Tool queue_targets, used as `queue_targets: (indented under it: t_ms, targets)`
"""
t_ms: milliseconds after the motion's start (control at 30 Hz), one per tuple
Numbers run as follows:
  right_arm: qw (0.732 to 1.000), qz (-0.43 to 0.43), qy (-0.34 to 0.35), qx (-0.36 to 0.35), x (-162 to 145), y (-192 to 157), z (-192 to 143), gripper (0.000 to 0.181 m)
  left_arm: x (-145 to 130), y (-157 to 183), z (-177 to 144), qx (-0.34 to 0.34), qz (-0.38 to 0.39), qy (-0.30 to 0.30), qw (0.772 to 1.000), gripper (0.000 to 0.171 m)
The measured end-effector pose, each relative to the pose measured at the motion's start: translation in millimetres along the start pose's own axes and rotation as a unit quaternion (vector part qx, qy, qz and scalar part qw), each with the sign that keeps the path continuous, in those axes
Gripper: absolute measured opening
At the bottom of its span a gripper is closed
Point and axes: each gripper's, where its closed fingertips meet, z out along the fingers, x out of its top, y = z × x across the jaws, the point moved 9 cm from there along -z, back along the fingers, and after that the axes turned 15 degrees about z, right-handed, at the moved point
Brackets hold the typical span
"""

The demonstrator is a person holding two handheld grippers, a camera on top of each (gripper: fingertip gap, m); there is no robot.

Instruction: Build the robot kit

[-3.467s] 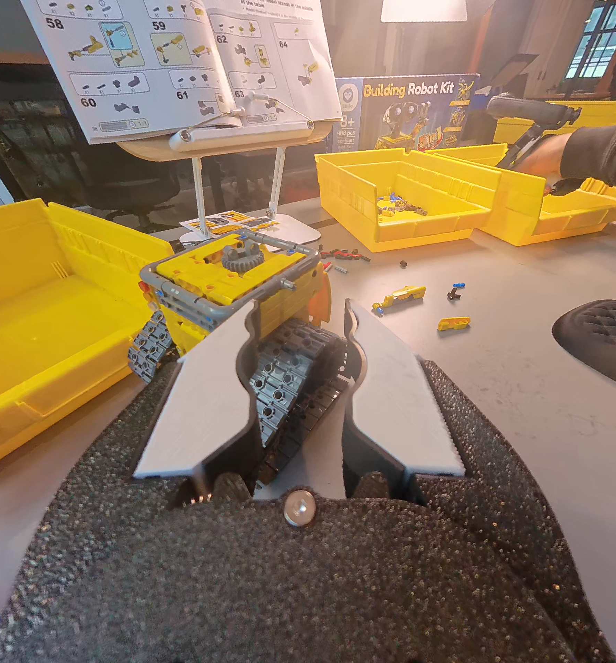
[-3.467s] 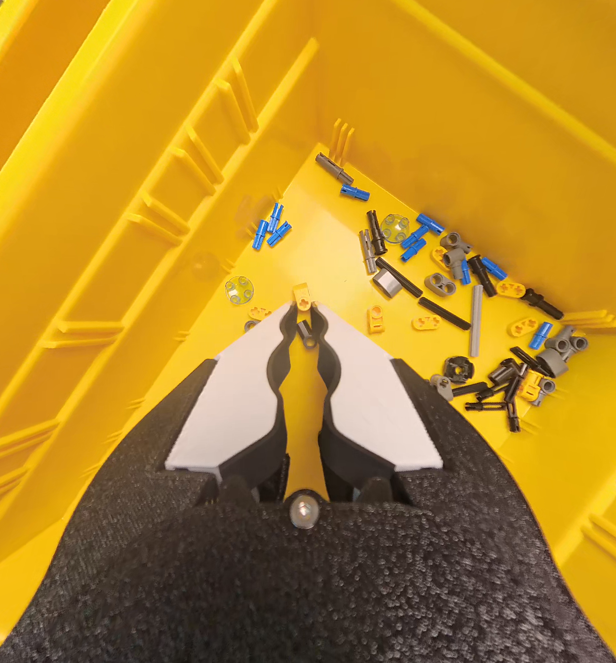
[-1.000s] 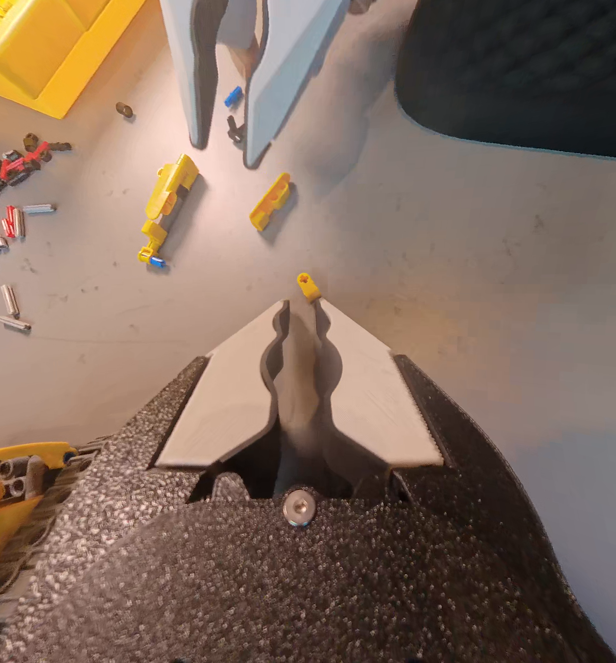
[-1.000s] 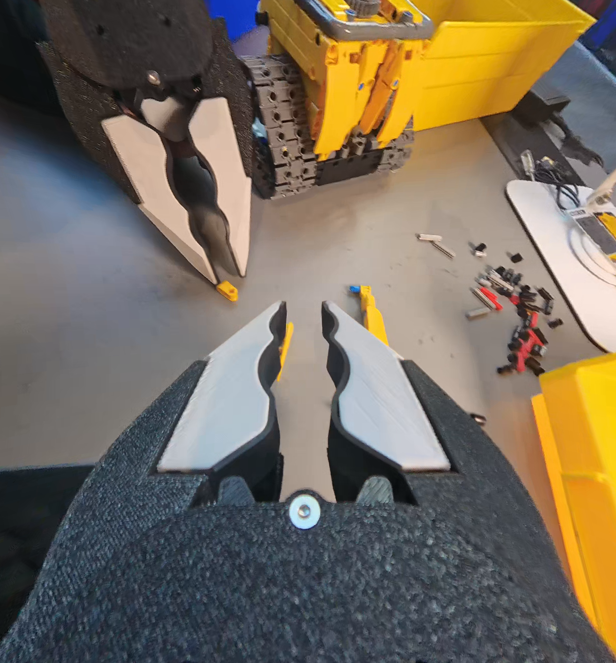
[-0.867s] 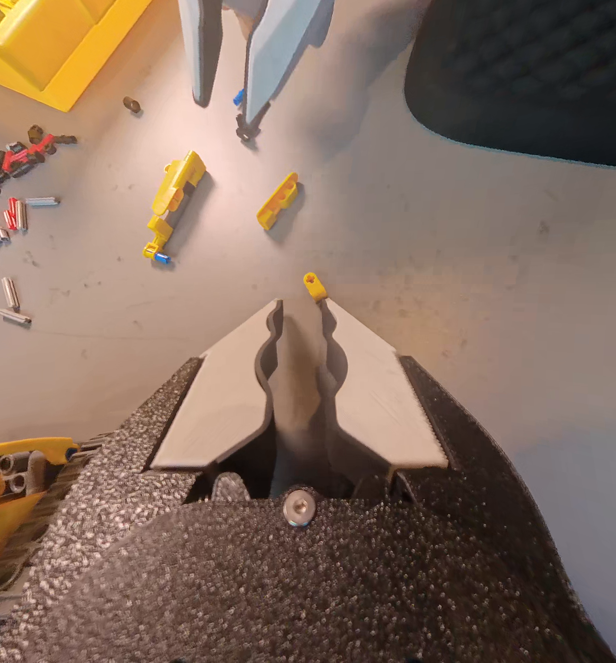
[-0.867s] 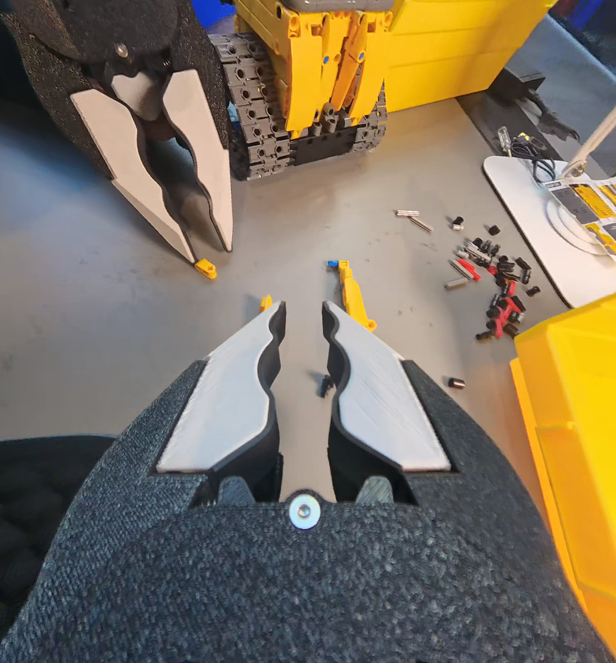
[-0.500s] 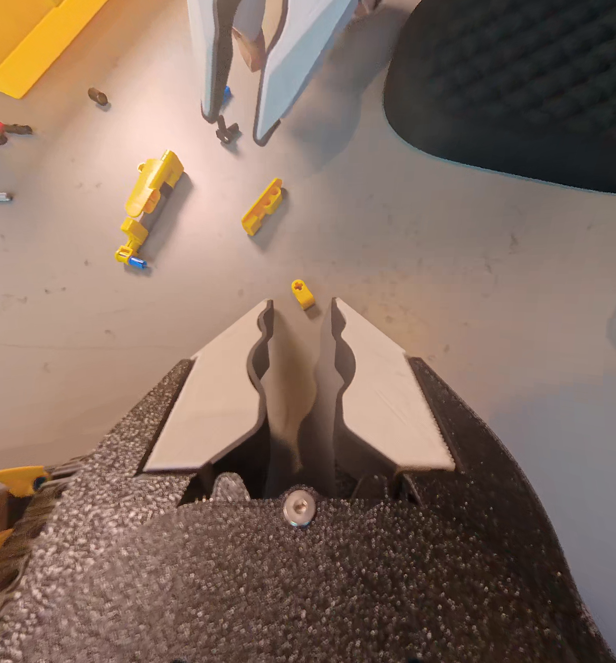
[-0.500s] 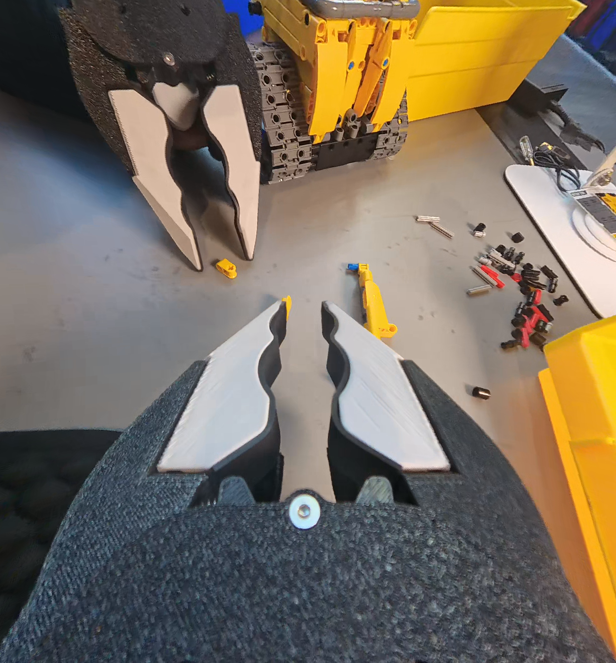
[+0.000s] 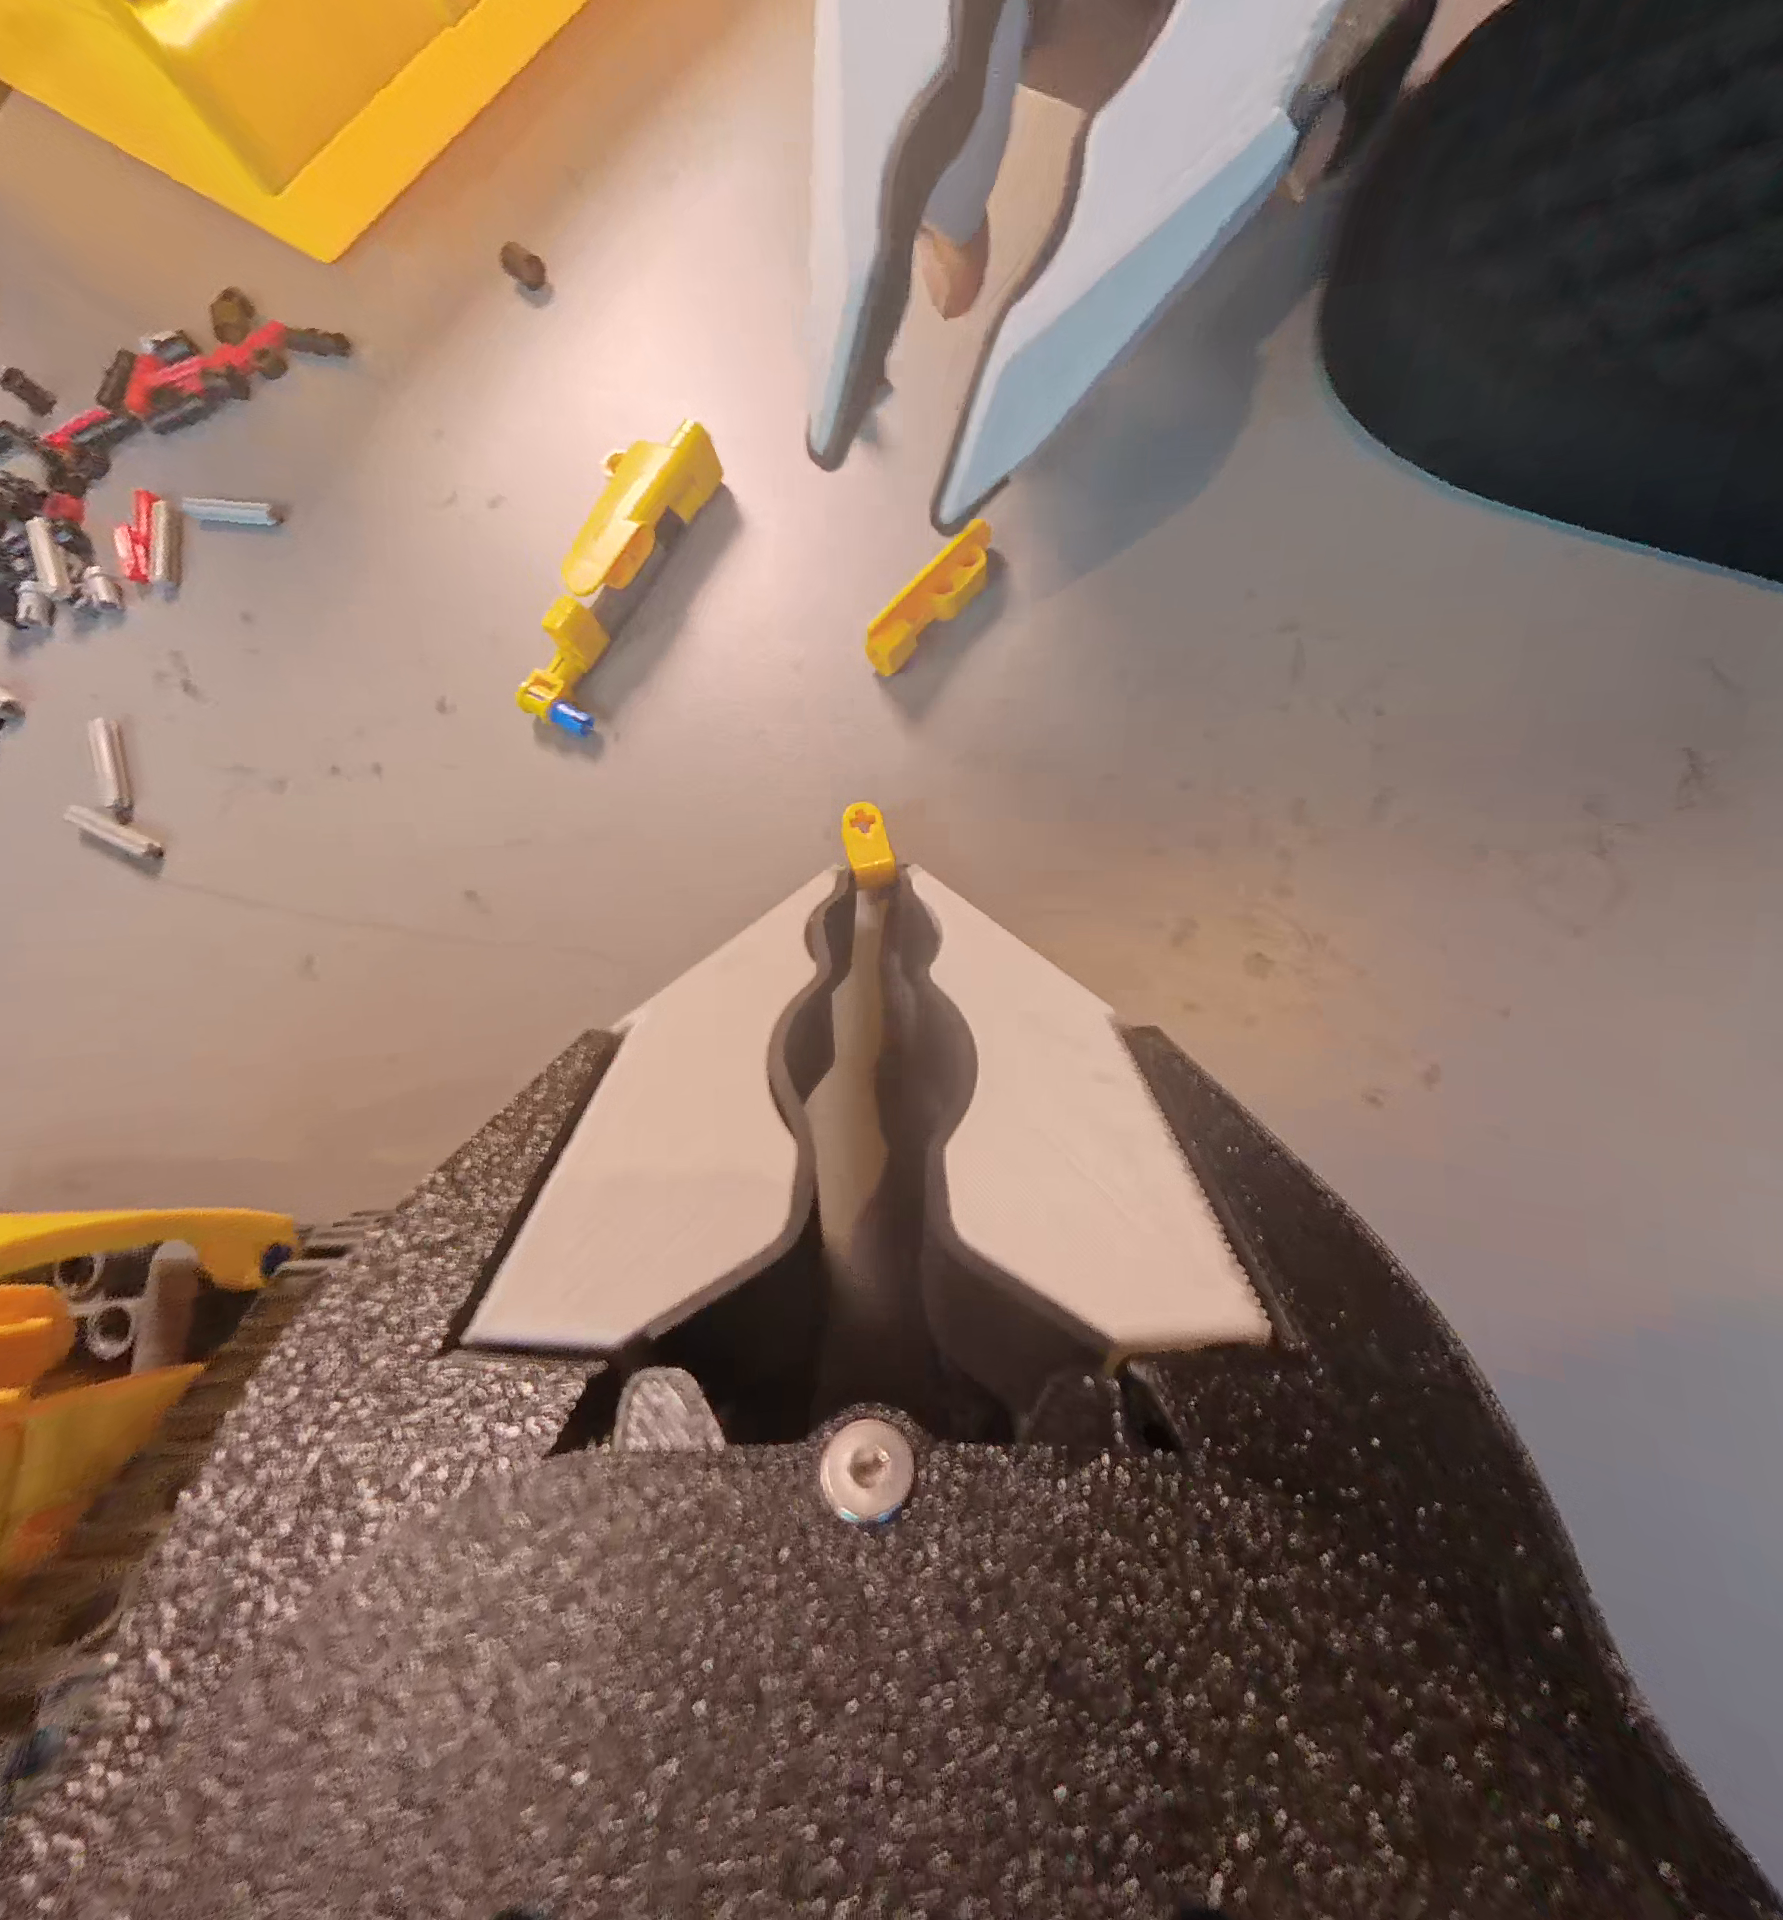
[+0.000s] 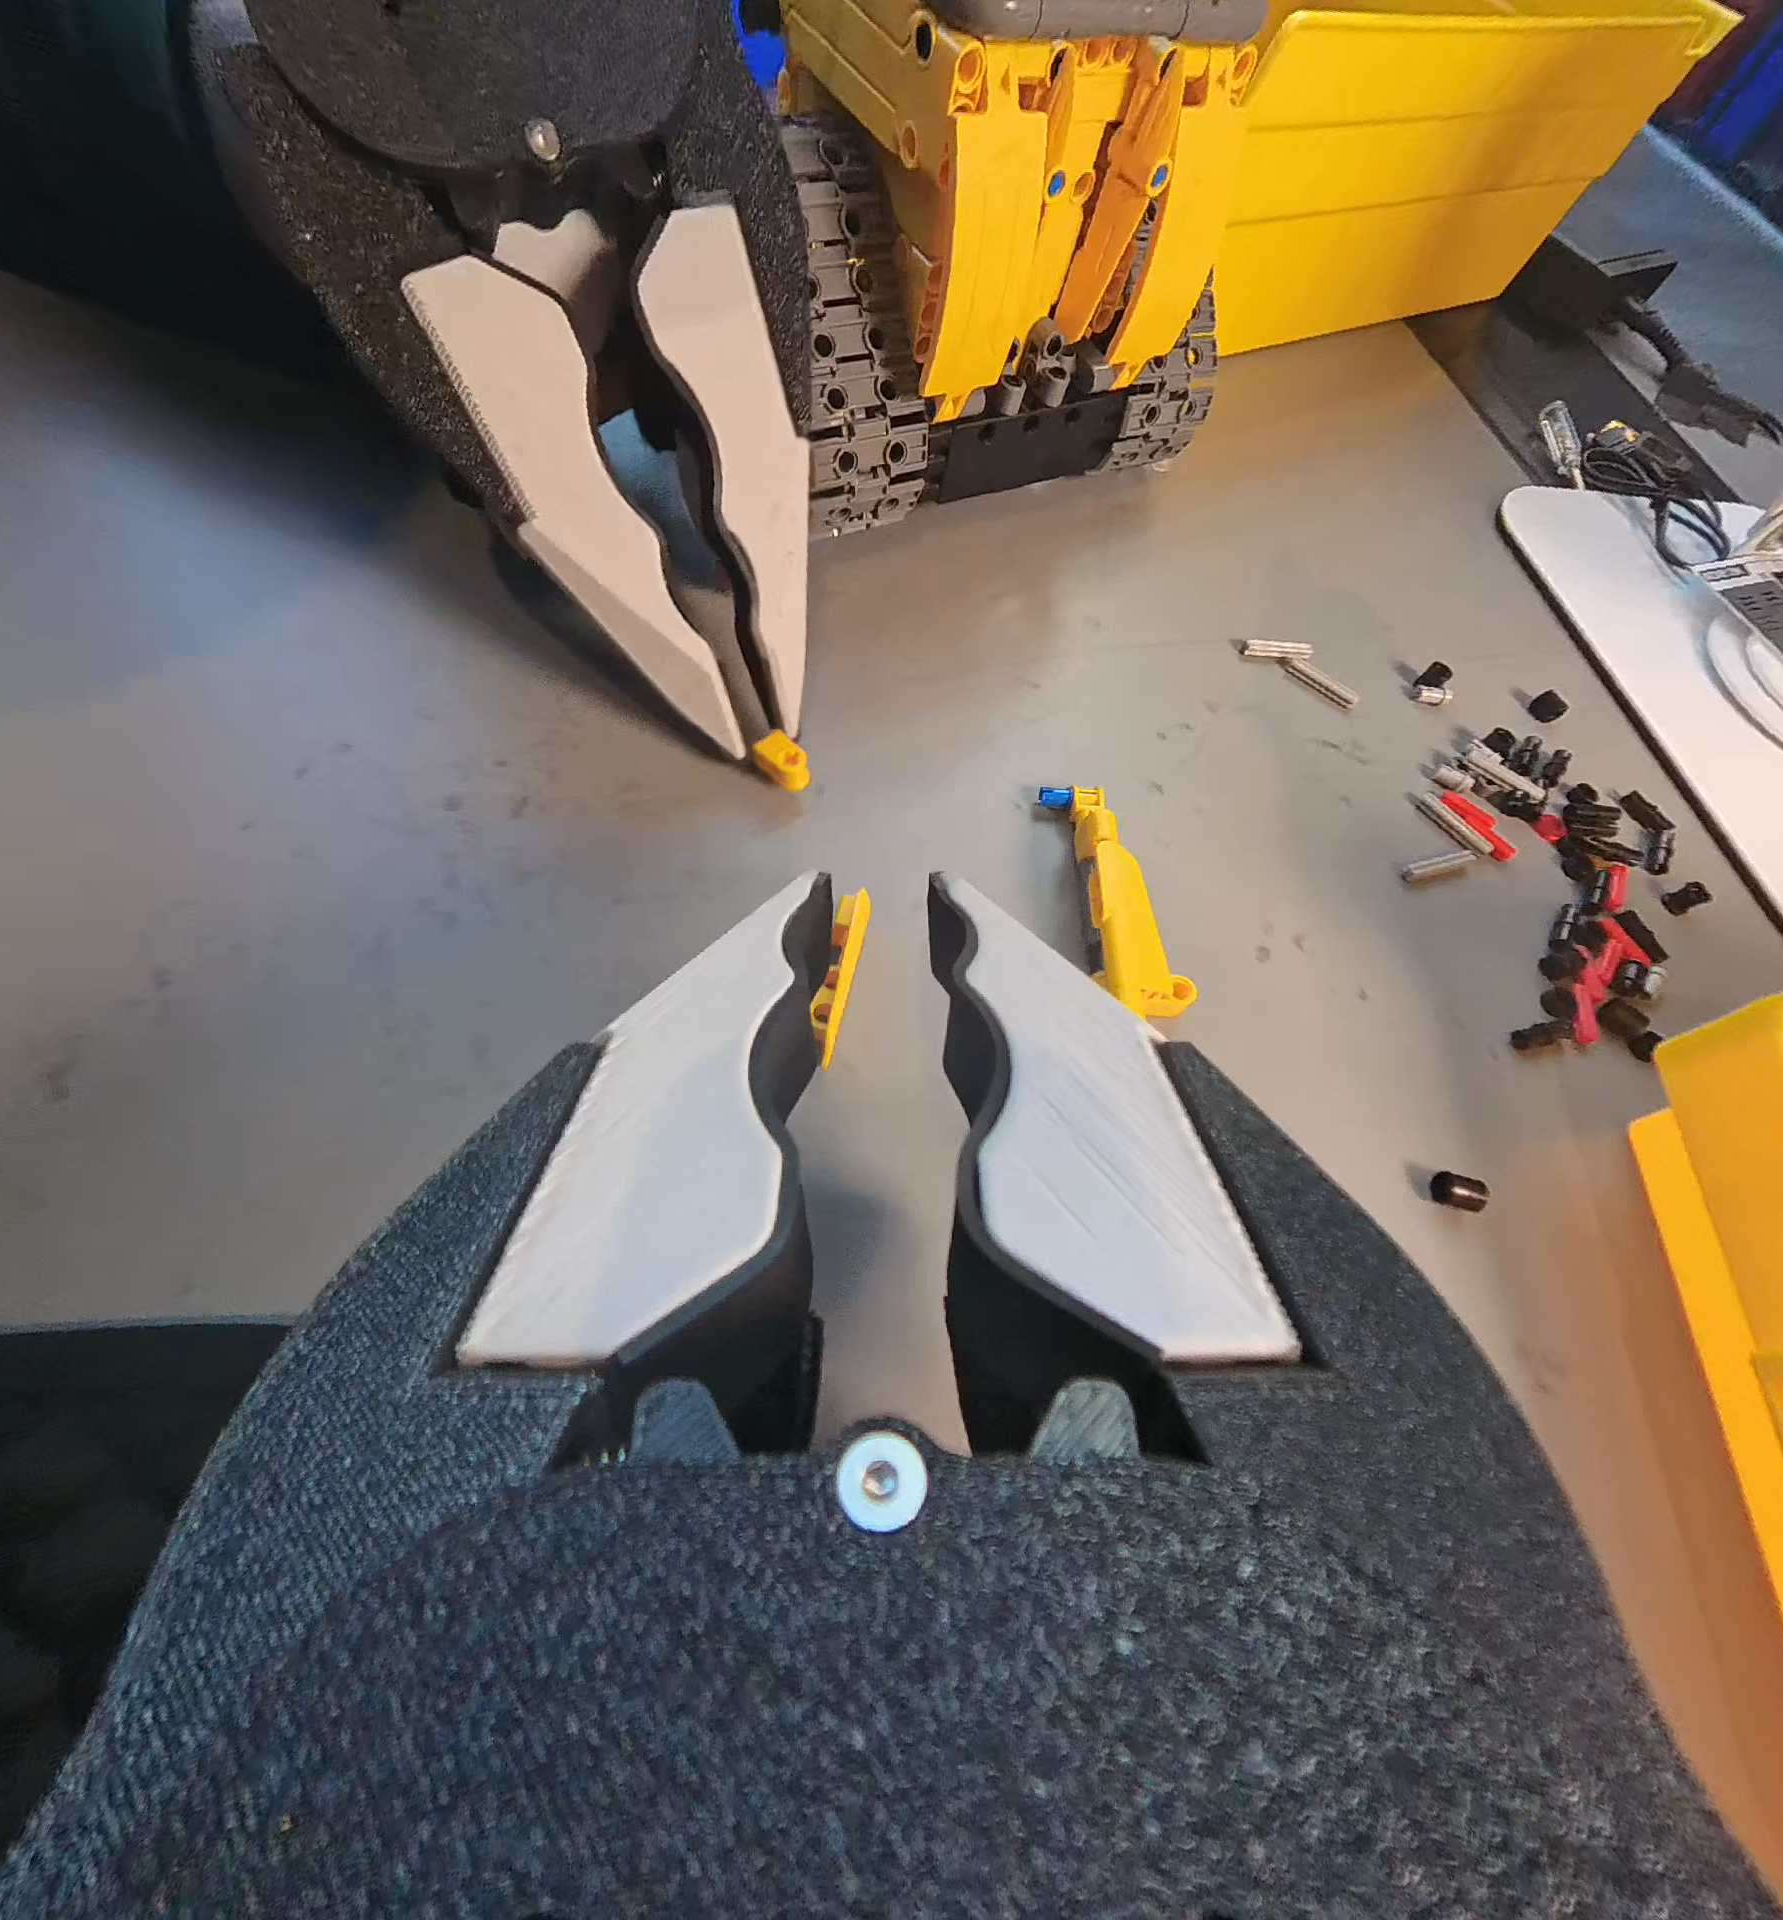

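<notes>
On the grey counter (image 9: 1282,831), my left gripper (image 9: 871,878) pinched a small yellow connector (image 9: 869,844) at its tip; my right gripper (image 10: 871,894) hovered with fingers apart beside a yellow beam (image 10: 837,971).

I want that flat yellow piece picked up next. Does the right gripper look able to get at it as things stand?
Probably yes. The right gripper is open, with the flat yellow piece lying by its left finger, nothing over it. The left gripper, shut on a small yellow connector, sits farther off.
</notes>
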Motion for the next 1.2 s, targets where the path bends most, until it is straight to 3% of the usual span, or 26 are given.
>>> queue_targets:
  t_ms: [333, 567, 767, 933, 1200]
  targets:
    - [1.000, -0.005, -0.007, -0.005, -1.1, -1.5, 1.7, 0.019, -0.1, -6.0, -5.4, 0.018, -0.021, 0.019, 0.999, 0.006]
    - [0.997, -0.034, 0.064, 0.036, 12.7, -21.8, 2.5, 0.019, 5.6, -8.4, -24.5, 0.029, -0.028, 0.104, 0.994, 0.007]
    - [0.991, -0.098, 0.089, 0.002, 19.1, -36.6, 10.3, 0.017, 13.0, -2.3, -33.3, 0.016, -0.016, 0.158, 0.987, 0.007]
    - [0.989, -0.119, 0.086, 0.003, 19.1, -44.1, 14.5, 0.012, 17.2, 4.9, -31.9, -0.006, -0.002, 0.168, 0.986, 0.007]
    - [0.992, -0.111, -0.003, 0.055, 5.9, -44.6, 19.0, 0.010, 16.0, 19.2, -16.8, -0.040, 0.041, 0.102, 0.993, 0.007]
